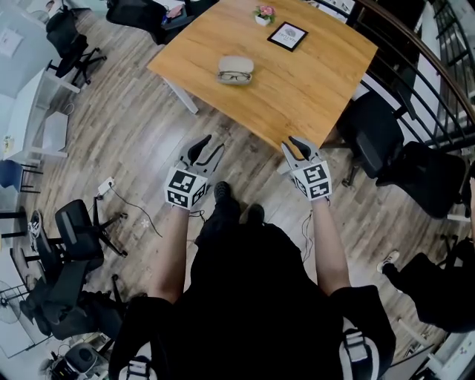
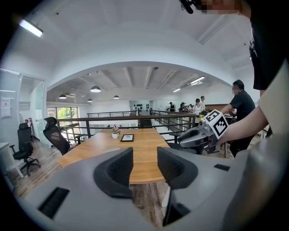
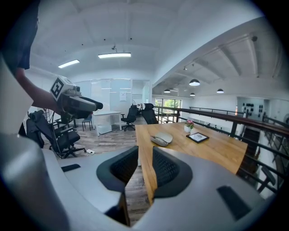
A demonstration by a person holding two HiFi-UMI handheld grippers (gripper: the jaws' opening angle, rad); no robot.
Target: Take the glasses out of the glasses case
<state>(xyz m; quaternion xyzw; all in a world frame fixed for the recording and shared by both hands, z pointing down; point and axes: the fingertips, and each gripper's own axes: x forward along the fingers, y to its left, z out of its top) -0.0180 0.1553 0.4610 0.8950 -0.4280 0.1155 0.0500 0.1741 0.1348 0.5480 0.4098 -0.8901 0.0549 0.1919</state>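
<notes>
A beige glasses case [image 1: 236, 65] lies open on the wooden table [image 1: 312, 89], with dark-rimmed glasses [image 1: 235, 76] in its front half. In the right gripper view the case [image 3: 161, 139] sits far ahead on the tabletop. My left gripper [image 1: 205, 151] hovers over the floor short of the table's near edge, jaws apart and empty. My right gripper [image 1: 297, 148] is at the table's near corner, also open with nothing between its jaws. Both are well short of the case. The left gripper view shows its open jaws [image 2: 144, 159] facing the table's edge.
A framed card [image 1: 287, 35] and a small flower pot [image 1: 263, 14] stand at the table's far side. Black office chairs [image 1: 375, 130] crowd the right edge, more chairs [image 1: 82, 230] stand at left. A cable and plug [image 1: 107, 185] lie on the wood floor. A railing [image 1: 438, 82] runs at right.
</notes>
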